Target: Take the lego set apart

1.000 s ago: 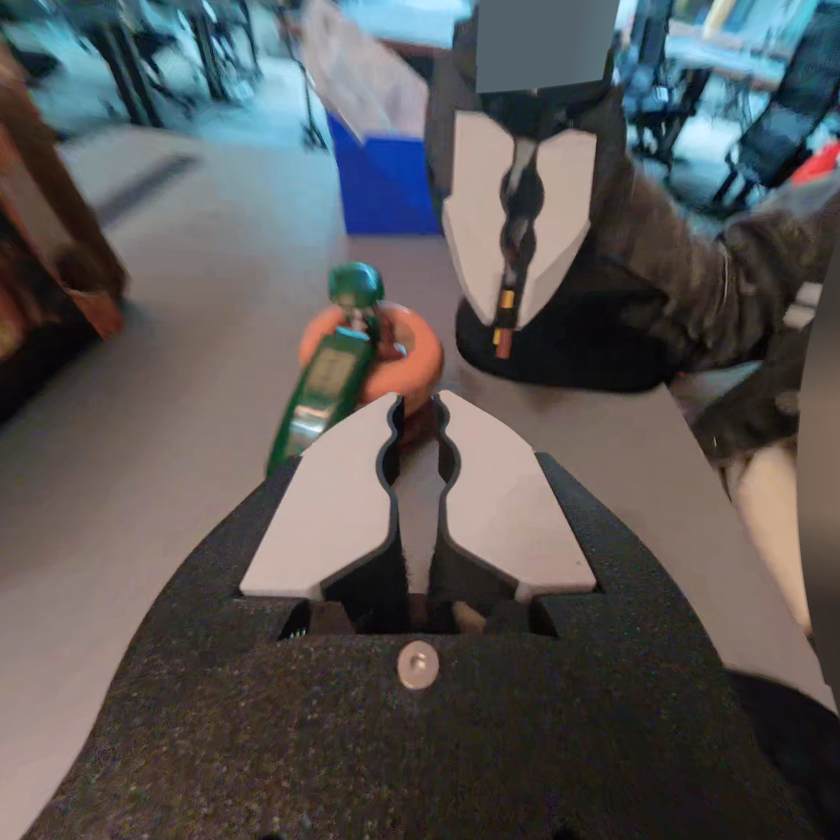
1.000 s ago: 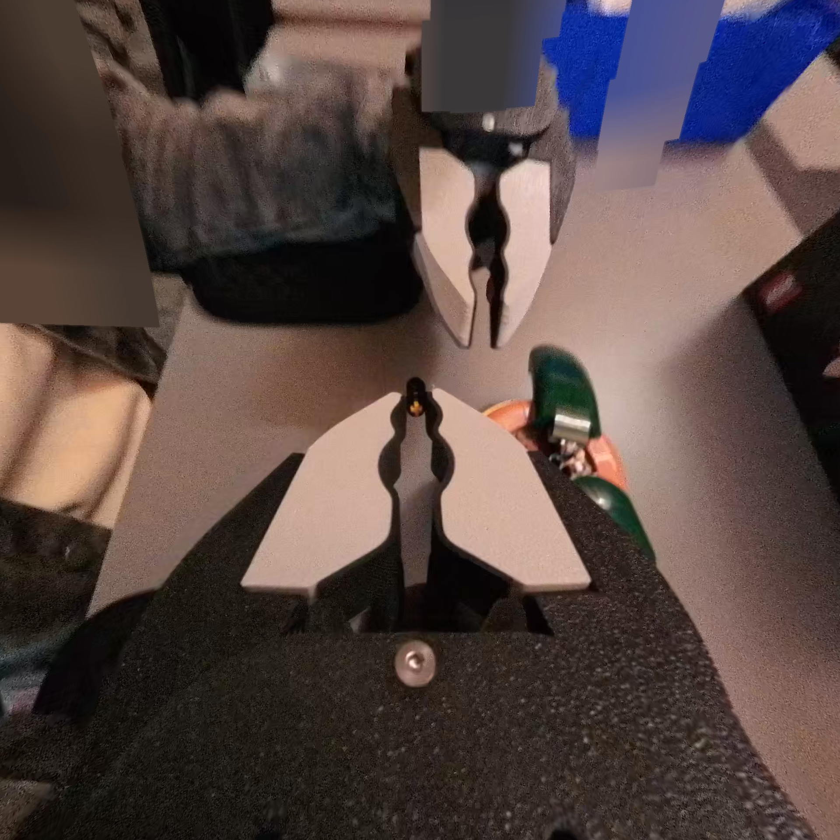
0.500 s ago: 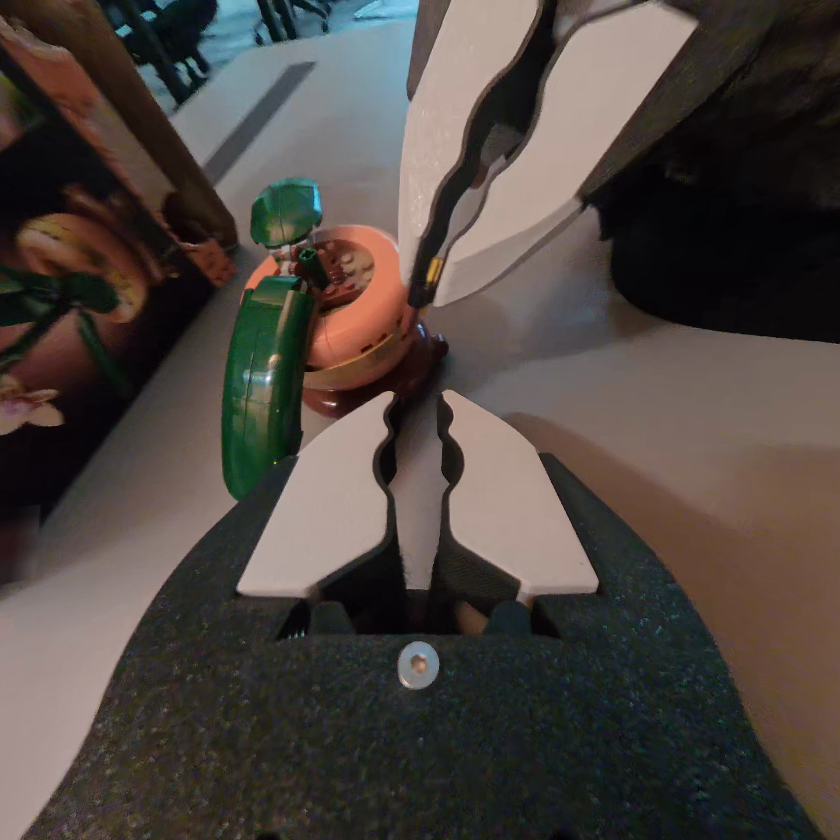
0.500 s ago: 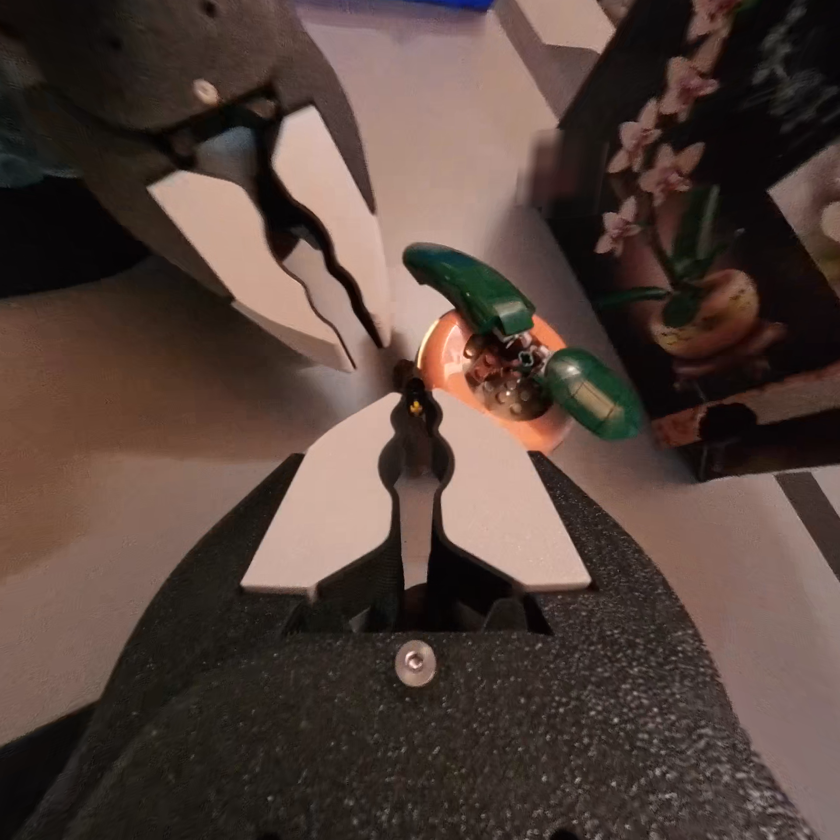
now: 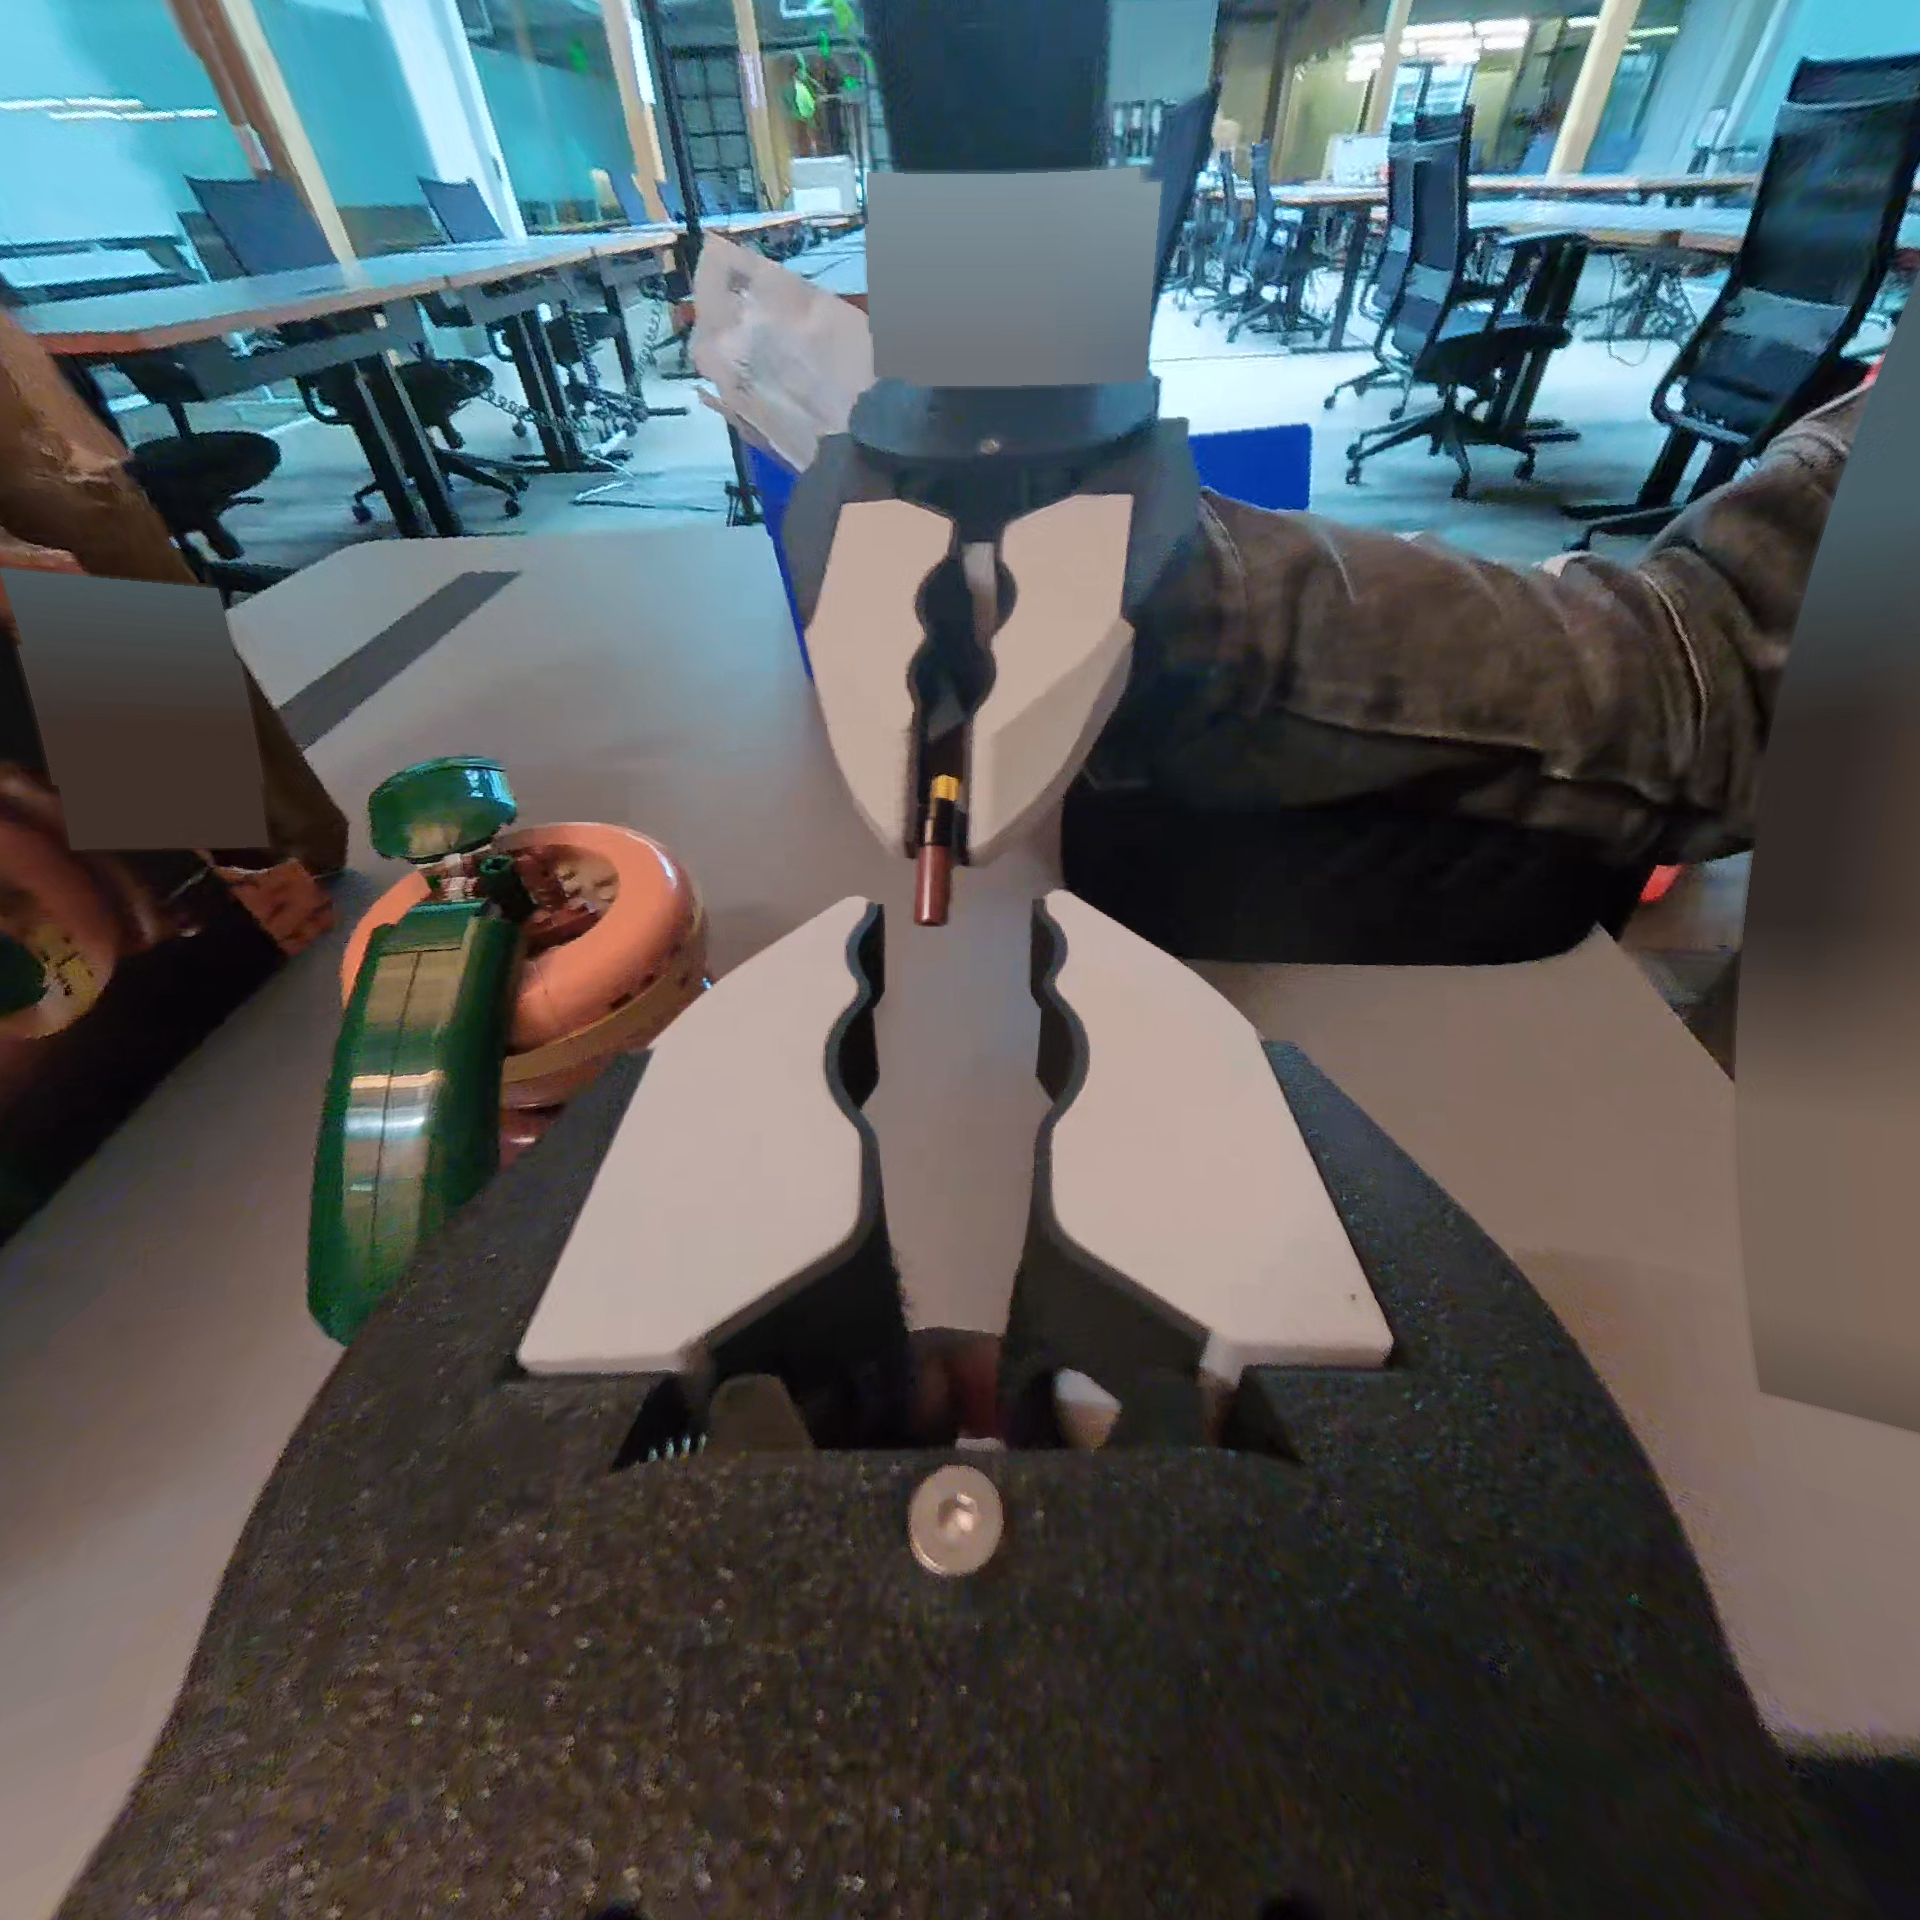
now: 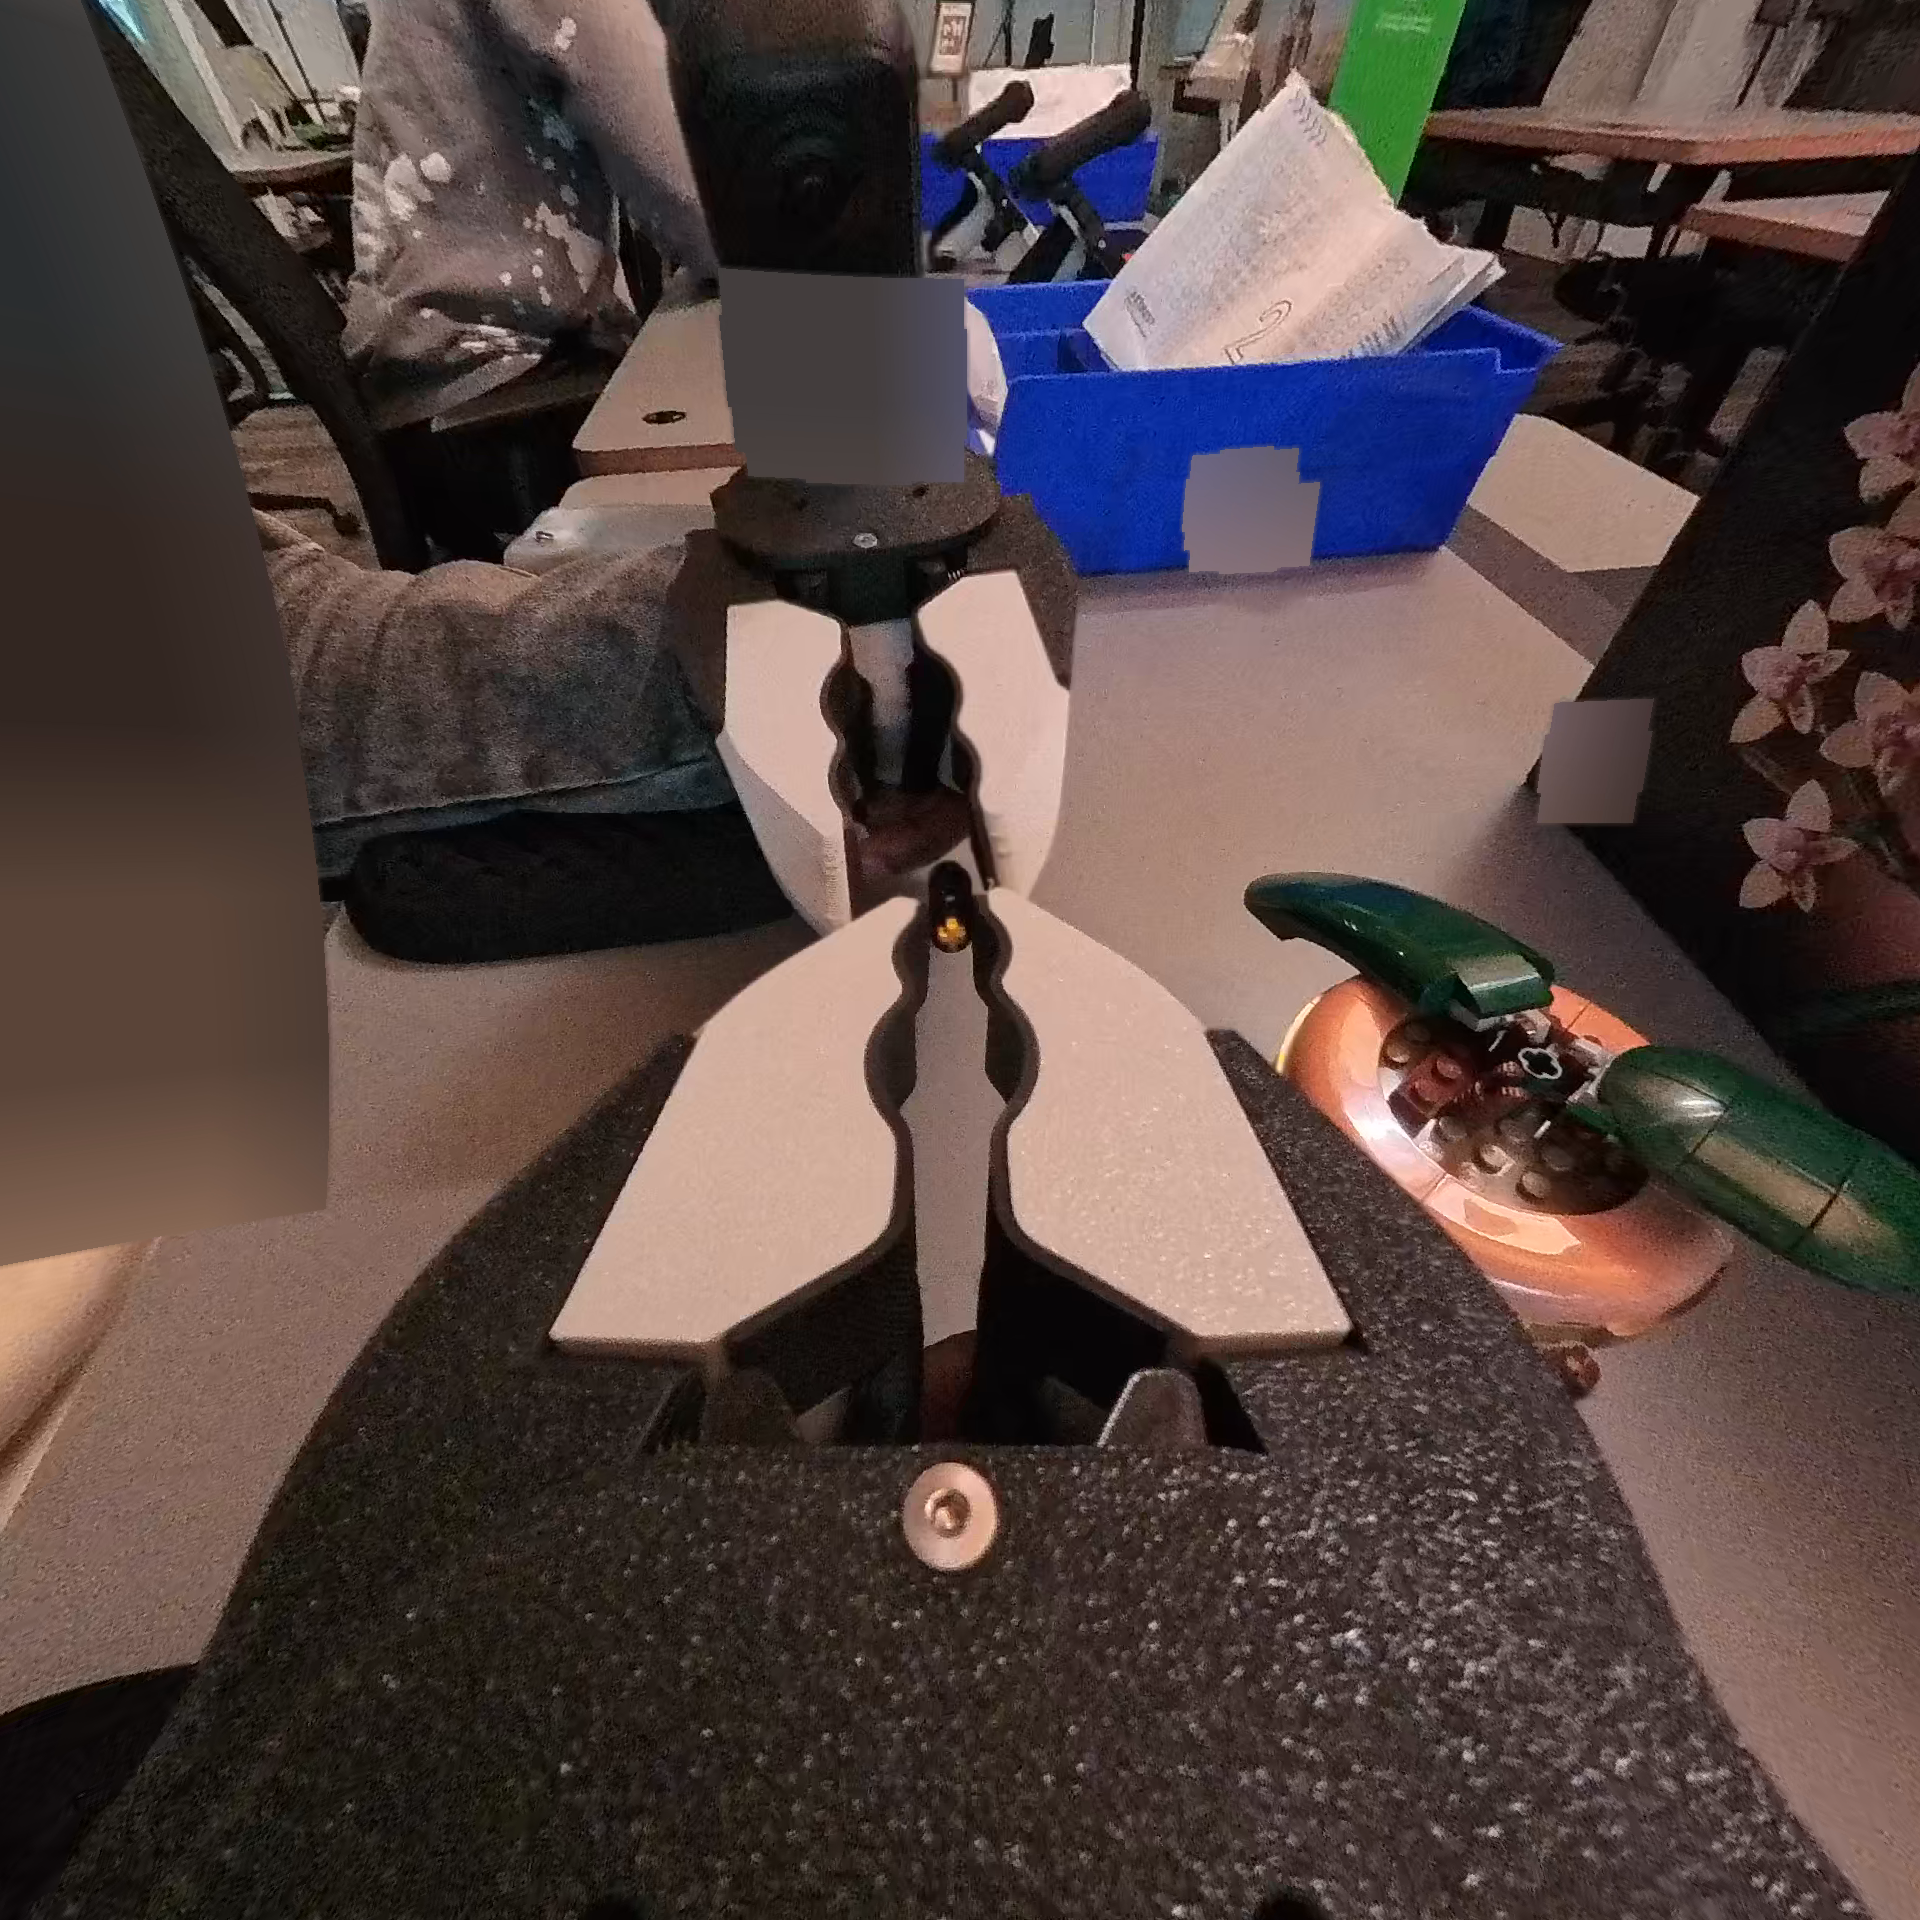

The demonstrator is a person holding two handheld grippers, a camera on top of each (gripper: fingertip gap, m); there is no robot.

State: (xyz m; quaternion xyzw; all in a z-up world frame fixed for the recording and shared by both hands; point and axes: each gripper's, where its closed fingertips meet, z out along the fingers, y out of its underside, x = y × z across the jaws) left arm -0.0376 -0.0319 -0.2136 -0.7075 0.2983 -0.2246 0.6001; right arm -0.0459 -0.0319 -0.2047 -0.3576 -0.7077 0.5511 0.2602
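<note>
A peach lego pot (image 5: pixel 623 914) with two green leaves (image 5: pixel 416 1091) stands on the grey table (image 5: pixel 623 675), left of my left gripper (image 5: pixel 961 914). The left gripper is open and empty. My right gripper (image 5: pixel 940 857) faces it tip to tip and is shut on a thin dark stem piece with a yellow band (image 5: pixel 932 883). In the right wrist view the right gripper (image 6: pixel 951 909) pinches the stem piece (image 6: pixel 950 928) at its tips. The left gripper (image 6: pixel 920 894) is just beyond, and the pot (image 6: pixel 1507 1247) with its leaves (image 6: pixel 1392 945) sits to the right.
A dark lego box with orchid pictures (image 6: pixel 1818 727) stands beyond the pot. A blue bin with a paper booklet (image 6: pixel 1247 447) is at the table's far end. A person's grey sleeve (image 5: pixel 1403 675) and a black pad (image 5: pixel 1299 883) lie along one side. Only a small space, under 4 cm, lies between the two pairs of fingers. From either gripper's tips it is about 10 cm to the pot (image 6: pixel 1507 1247).
Both grippers have lifted from beside the pot and levelled out, facing each other. The left jaws have opened wider. The right gripper still pinches the stem piece.
</note>
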